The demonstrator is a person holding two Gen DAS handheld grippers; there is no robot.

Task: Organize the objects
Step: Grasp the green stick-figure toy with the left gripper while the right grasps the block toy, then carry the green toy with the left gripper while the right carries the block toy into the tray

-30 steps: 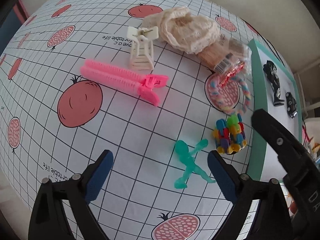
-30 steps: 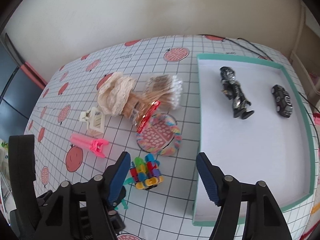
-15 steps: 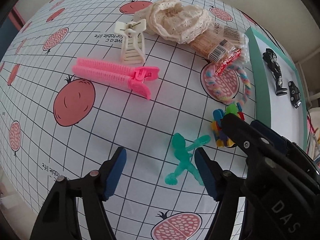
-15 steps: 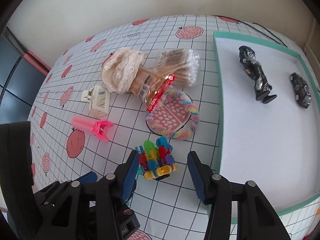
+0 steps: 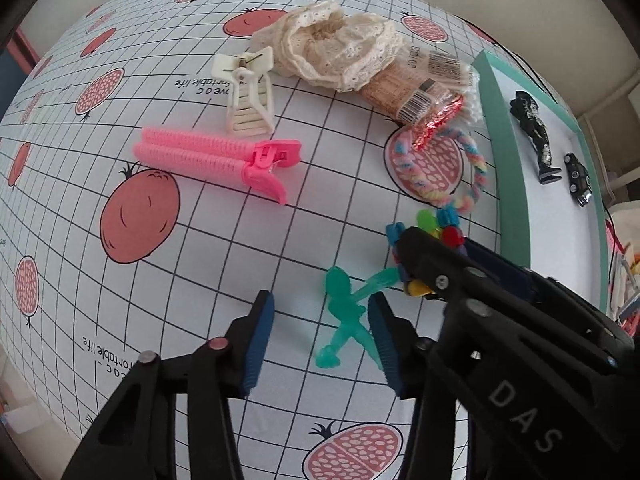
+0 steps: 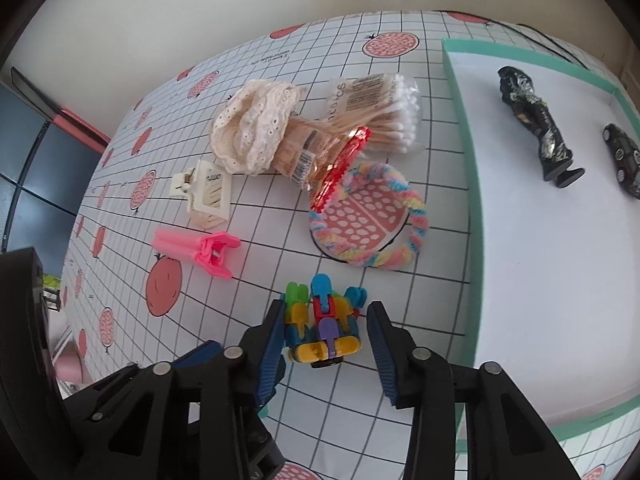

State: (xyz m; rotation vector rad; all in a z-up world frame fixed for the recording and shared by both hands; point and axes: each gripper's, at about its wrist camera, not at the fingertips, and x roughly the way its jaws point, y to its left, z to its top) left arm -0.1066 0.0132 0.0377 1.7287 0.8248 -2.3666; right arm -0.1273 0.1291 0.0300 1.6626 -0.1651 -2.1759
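A translucent green toy figure (image 5: 343, 312) lies on the pomegranate-print cloth between the fingers of my left gripper (image 5: 320, 320), which is open; the figure sits close to the right finger. A multicolour block toy (image 6: 324, 324) lies between the fingers of my open right gripper (image 6: 326, 318), with a gap on its right side. In the left wrist view the right gripper's black body covers most of the block toy (image 5: 438, 226). The teal-rimmed tray (image 6: 460, 128) holds a black figure (image 6: 536, 128) and a black toy car (image 6: 624, 156).
On the cloth lie a pink hair clip (image 5: 216, 156), a cream claw clip (image 5: 248, 92), a lace scrunchie (image 5: 336, 52), a pack of cotton swabs (image 6: 380, 116) and a rainbow hair tie (image 6: 372, 216). The tray (image 5: 508, 160) borders the right side.
Both grippers moved down and forward and narrowed. The right one now straddles the block toy; the left one's fingers have come in around the green figure.
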